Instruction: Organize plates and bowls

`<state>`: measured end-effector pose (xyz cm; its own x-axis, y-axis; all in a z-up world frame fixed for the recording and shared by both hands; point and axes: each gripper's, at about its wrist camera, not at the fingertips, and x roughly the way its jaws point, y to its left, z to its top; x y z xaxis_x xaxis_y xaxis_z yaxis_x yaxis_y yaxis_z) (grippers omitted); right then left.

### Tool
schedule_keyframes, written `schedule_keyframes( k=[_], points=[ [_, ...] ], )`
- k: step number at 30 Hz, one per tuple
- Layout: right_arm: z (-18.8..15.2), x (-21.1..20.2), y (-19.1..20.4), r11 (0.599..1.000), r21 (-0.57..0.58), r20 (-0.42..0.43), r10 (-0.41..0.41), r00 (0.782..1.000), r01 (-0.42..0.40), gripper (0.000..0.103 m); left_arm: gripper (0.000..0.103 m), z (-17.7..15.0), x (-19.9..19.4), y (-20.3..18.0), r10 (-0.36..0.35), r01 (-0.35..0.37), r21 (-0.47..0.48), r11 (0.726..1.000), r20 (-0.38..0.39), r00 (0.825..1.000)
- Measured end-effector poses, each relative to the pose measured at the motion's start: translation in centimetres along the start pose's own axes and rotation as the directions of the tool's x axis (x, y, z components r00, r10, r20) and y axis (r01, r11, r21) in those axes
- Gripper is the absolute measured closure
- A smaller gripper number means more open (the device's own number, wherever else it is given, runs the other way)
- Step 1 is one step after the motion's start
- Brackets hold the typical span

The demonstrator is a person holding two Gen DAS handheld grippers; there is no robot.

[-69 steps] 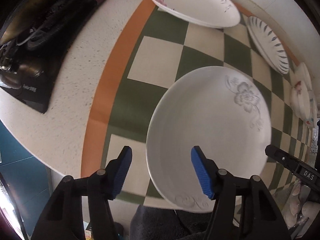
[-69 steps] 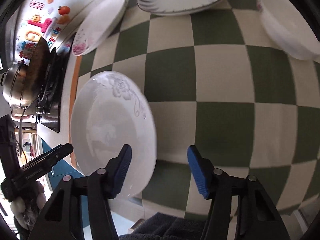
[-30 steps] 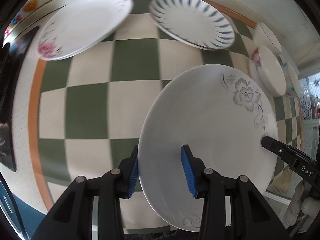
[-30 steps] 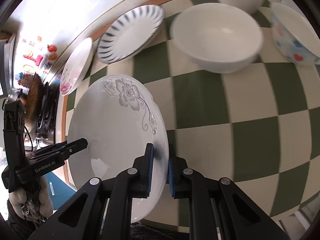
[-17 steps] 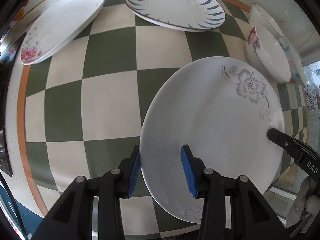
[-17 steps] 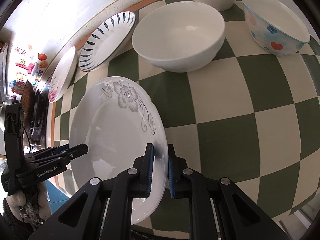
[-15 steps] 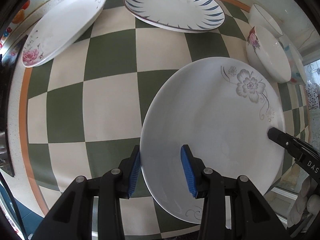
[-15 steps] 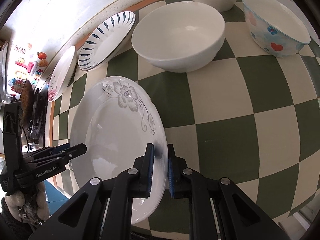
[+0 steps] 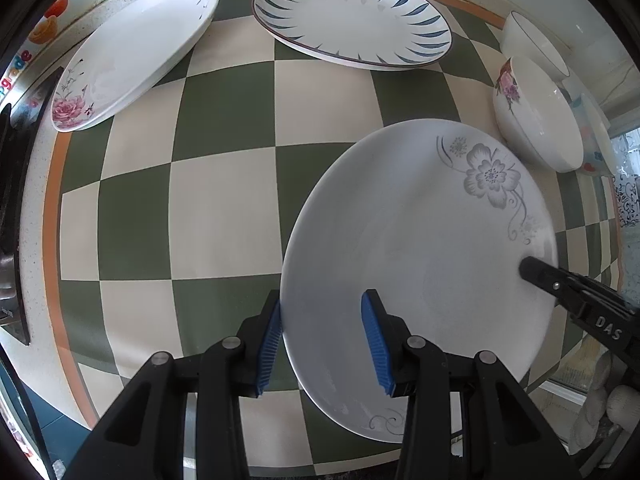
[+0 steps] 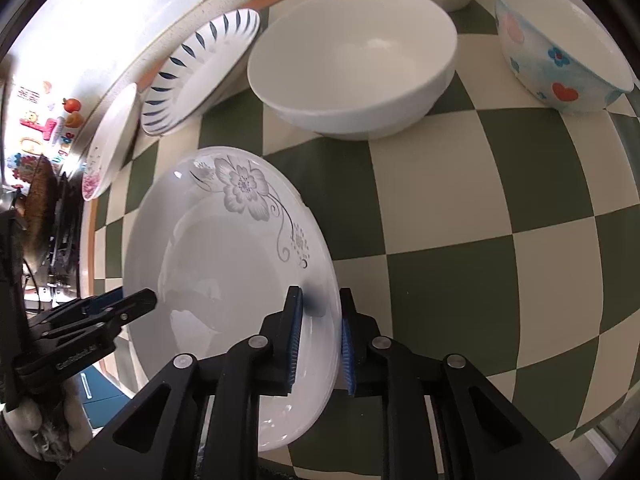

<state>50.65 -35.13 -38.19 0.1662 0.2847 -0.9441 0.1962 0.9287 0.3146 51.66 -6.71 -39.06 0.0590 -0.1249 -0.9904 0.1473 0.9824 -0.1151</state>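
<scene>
R gripper (image 10: 316, 332) jaws just been opening off the grey-flower plate (image 10: 224, 272); L gripper (image 9: 322, 344) straddles rim w/ a gap, so plate prob slips.

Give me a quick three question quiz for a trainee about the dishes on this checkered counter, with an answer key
1. True or false: the grey-flower plate is stacked on the blue-leaf plate.
2. Which bowl carries a red heart? A plain white bowl B pale blue bowl
3. Fill in: the left gripper straddles the grey-flower plate's ____.

Key: 1 false; 2 B; 3 rim
</scene>
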Motion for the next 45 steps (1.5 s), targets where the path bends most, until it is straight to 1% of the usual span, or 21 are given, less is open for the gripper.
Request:
schedule_keyframes(
  k=[4, 7, 9, 11, 14, 16, 17, 18, 19, 21, 23, 25, 27, 31, 32, 33, 34, 35, 36, 38, 45],
  points=[
    [0.3, 0.6, -0.1, 1.0, 0.015, -0.019, 0.007, 1.0, -0.007, 0.081, 0.066, 0.3, -0.7, 0.6, -0.021, 0.021, -0.013, 1.0, 0.001, 1.0],
    [0.5, 0.3, -0.3, 1.0, 0.02, -0.041, -0.003, 0.999, 0.004, 0.081, 0.066, 0.3, -2.9, 1.9, -0.021, 0.022, -0.026, 0.999, 0.036, 0.999],
    [0.5, -1.0, -1.0, 0.999, 0.041, -0.053, -0.026, 0.998, 0.028, 0.081, 0.065, 0.2, -5.5, 3.8, -0.022, 0.027, -0.056, 0.998, 0.079, 0.997],
    [0.2, -4.0, -0.9, 0.997, 0.056, -0.033, -0.044, 0.998, 0.046, 0.081, 0.065, 0.3, -7.8, 6.5, -0.01, 0.025, -0.113, 0.993, 0.127, 0.992],
    [0.8, -8.8, 3.1, 0.998, -0.026, 0.043, -0.064, 0.997, 0.065, 0.081, 0.062, 1.4, -9.8, 11.9, -0.008, 0.048, -0.231, 0.972, 0.173, 0.985],
    [2.5, -10.0, 7.3, 0.996, -0.093, 0.072, 0.005, 0.997, 0.001, 0.073, 0.062, 2.9, -9.8, 15.2, -0.017, 0.075, -0.305, 0.949, 0.188, 0.982],
    [4.1, -9.9, 10.3, 0.989, -0.138, 0.08, 0.066, 0.995, -0.055, 0.062, 0.062, 4.0, -9.2, 17.3, -0.027, 0.088, -0.344, 0.935, 0.177, 0.984],
    [5.5, -9.4, 12.6, 0.98, -0.171, 0.077, 0.116, 0.99, -0.101, 0.055, 0.062, 4.4, -8.6, 18.7, -0.036, 0.098, -0.376, 0.921, 0.168, 0.985],
    [7.6, -8.1, 15.3, 0.968, -0.202, 0.062, 0.166, 0.984, -0.151, 0.055, 0.062, 5.3, -7.8, 20.7, -0.051, 0.119, -0.417, 0.901, 0.171, 0.984],
    [11.5, -4.8, 19.8, 0.949, -0.245, 0.035, 0.215, 0.976, -0.2, 0.055, 0.062, 6.9, -6.5, 24.0, -0.043, 0.119, -0.483, 0.867, 0.167, 0.985],
    [15.8, -0.7, 23.9, 0.942, -0.289, 0.018, 0.186, 0.982, -0.173, 0.055, 0.062, 8.5, -5.1, 26.7, -0.032, 0.115, -0.532, 0.839, 0.162, 0.986],
    [19.6, 3.6, 27.0, 0.937, -0.319, -0.01, 0.148, 0.989, -0.144, 0.055, 0.062, 9.8, -4.0, 28.5, -0.041, 0.118, -0.552, 0.826, 0.15, 0.988],
    [22.4, 7.0, 29.2, 0.933, -0.338, -0.039, 0.115, 0.993, -0.122, 0.056, 0.062, 11.2, -2.9, 29.5, -0.033, 0.099, -0.558, 0.824, 0.126, 0.991],
    [25.9, 12.1, 31.6, 0.931, -0.36, -0.059, 0.032, 0.998, -0.051, 0.056, 0.062, 13.2, -1.0, 30.6, -0.07, 0.112, -0.557, 0.823, 0.097, 0.993],
    [26.5, 13.1, 31.9, 0.932, -0.36, -0.072, 0.02, 0.997, -0.044, 0.058, 0.063, 13.6, -0.6, 30.7, -0.076, 0.116, -0.554, 0.825, 0.094, 0.993],
    [27.1, 14.0, 32.2, 0.932, -0.36, -0.084, 0.015, 0.996, -0.044, 0.064, 0.064, 13.9, -0.6, 30.7, -0.067, 0.11, -0.546, 0.83, 0.098, 0.993],
    [27.2, 14.5, 32.3, 0.931, -0.361, -0.093, 0.011, 0.996, -0.044, 0.068, 0.064, 14.2, -0.9, 30.6, -0.056, 0.106, -0.532, 0.84, 0.109, 0.992],
    [27.5, 15.2, 32.4, 0.932, -0.36, -0.106, 0.005, 0.994, -0.043, 0.076, 0.067, 14.4, -1.1, 30.4, -0.056, 0.11, -0.516, 0.85, 0.12, 0.991],
    [27.8, 15.7, 32.4, 0.935, -0.353, -0.116, 0.008, 0.993, -0.049, 0.083, 0.076, 14.5, -1.1, 30.2, -0.062, 0.116, -0.507, 0.854, 0.123, 0.99],
    [28.1, 16.3, 32.3, 0.94, -0.33, -0.132, 0.044, 0.99, -0.086, 0.083, 0.078, 14.8, -1.5, 29.9, -0.056, 0.109, -0.496, 0.861, 0.121, 0.991],
    [26.8, 15.7, 31.7, 0.937, -0.342, -0.098, 0.037, 0.995, -0.069, 0.083, 0.078, 15.5, -2.8, 28.7, -0.032, 0.092, -0.474, 0.876, 0.134, 0.991]
  ],
)
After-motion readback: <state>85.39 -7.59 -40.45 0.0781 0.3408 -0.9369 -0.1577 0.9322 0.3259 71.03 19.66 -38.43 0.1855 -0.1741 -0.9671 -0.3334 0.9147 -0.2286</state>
